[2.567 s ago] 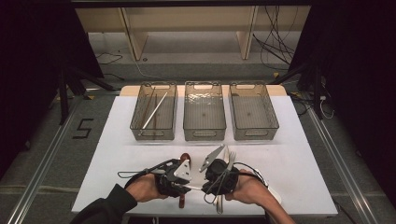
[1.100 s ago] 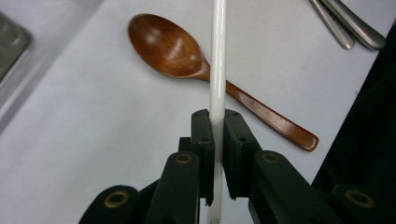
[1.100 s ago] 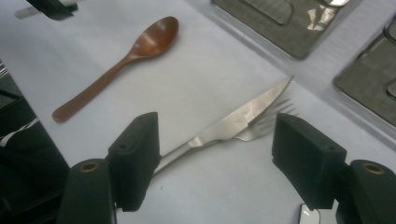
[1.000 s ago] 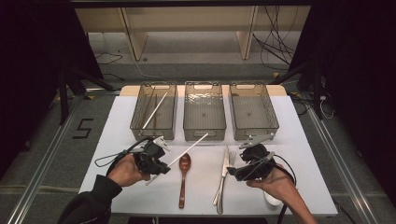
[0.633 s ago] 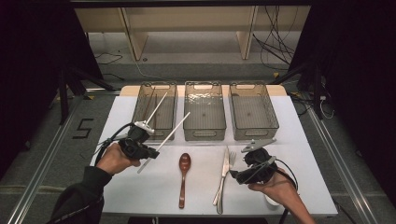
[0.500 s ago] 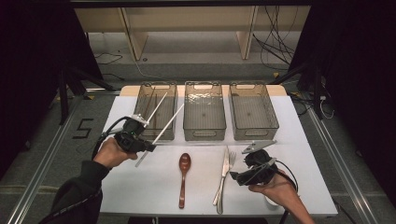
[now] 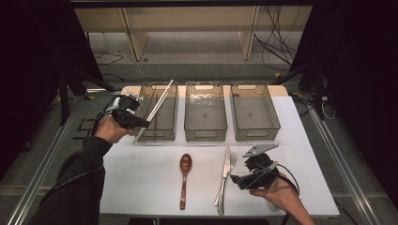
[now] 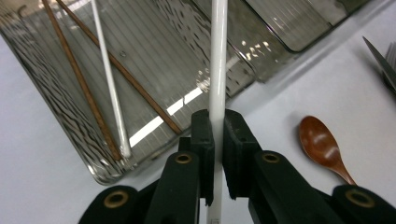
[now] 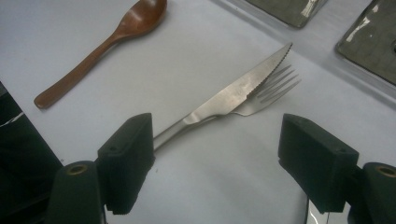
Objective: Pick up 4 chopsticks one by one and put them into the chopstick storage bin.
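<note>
The left gripper (image 8: 214, 135) pinches a white chopstick (image 8: 217, 70) over the left bin (image 7: 157, 136). The right gripper (image 9: 217, 154) hangs spread above the knife (image 9: 233, 95).

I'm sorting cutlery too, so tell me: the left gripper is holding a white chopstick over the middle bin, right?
Not quite. The left gripper does hold the white chopstick, jaws shut on it, but the high view shows it over the left bin, not the middle bin. That left bin already holds other chopsticks.
</note>
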Demonstrator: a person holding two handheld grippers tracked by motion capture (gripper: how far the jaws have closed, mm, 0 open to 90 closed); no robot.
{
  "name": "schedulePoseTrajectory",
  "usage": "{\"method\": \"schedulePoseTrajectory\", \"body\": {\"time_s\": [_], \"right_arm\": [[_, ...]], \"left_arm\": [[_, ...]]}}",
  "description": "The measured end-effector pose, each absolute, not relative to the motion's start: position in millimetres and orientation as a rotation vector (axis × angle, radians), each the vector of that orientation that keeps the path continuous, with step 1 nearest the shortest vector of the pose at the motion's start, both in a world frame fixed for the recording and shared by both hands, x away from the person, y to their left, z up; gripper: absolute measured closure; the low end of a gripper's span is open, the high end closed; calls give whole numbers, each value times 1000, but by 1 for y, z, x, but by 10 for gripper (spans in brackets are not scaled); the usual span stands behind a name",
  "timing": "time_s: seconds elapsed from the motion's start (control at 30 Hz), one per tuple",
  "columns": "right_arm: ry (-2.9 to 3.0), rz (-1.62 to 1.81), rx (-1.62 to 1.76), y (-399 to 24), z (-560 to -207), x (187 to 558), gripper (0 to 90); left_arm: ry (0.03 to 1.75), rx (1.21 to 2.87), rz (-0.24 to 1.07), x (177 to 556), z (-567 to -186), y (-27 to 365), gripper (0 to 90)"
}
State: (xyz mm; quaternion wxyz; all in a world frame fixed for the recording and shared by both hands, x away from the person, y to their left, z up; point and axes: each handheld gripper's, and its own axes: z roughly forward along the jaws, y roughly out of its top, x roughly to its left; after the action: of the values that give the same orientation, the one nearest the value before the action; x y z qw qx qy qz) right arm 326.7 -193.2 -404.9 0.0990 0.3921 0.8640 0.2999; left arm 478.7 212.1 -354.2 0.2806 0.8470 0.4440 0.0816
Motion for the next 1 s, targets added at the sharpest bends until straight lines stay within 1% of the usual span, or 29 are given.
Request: {"method": "schedulePoseTrajectory", "body": {"time_s": [0.27,0.53,0.77,1.0], "right_arm": [[2554,893,1155,-192,-405,324,270],[2564,891,1156,-191,-406,324,268],[2573,889,1154,-190,-407,324,268],[2578,887,1146,-190,-407,325,269]], "left_arm": [[1250,2218,263,505,-354,215,833],[1305,2200,308,530,-358,216,832],[1340,2183,331,543,-364,220,832],[1366,2160,330,547,-375,224,830]]}}
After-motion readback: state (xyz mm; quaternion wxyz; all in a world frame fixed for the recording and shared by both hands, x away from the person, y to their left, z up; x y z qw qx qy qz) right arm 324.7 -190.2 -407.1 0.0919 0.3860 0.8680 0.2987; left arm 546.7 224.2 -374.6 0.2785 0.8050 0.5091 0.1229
